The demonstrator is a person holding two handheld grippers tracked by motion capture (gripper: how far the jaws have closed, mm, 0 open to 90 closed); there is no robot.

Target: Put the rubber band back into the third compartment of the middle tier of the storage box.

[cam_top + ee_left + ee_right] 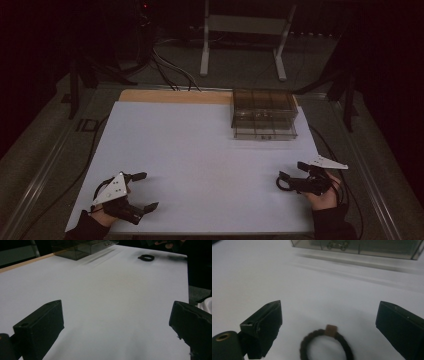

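Evidently the item of interest is the hair tie (325,345), a dark braided loop with a small brown square bead on its far side. It lies flat on the white tabletop (200,165), near the right edge, directly in front of the right tool (289,172) and between its 2 black jaws in the right gripper view. The left gripper view shows the same loop (146,257) far across the tabletop.

Handling assessment: the hair tie appears light, soft and elastic. It should deform under pressure and is unlikely to be damaged. The braided surface should offer reasonable friction, but the loop sits low against the tabletop, so a shallow pinch could slide over it. The best hold is judged to be across 1 strand of the braid, or on the bead, which is the only stiff part.

Pose, right: the jaws stand wide apart with nothing between them except the loop on the surface, untouched. The right hand (322,192) rests at the tabletop's near right corner, tool pointing left and slightly forward.

Pose, left: the left tool (145,190) also has its jaws spread wide and holds nothing. The left hand (107,210) sits at the near left corner, tool aimed right across the tabletop.

A clear drawer organiser (264,114) stands at the far side, well apart from both tools.
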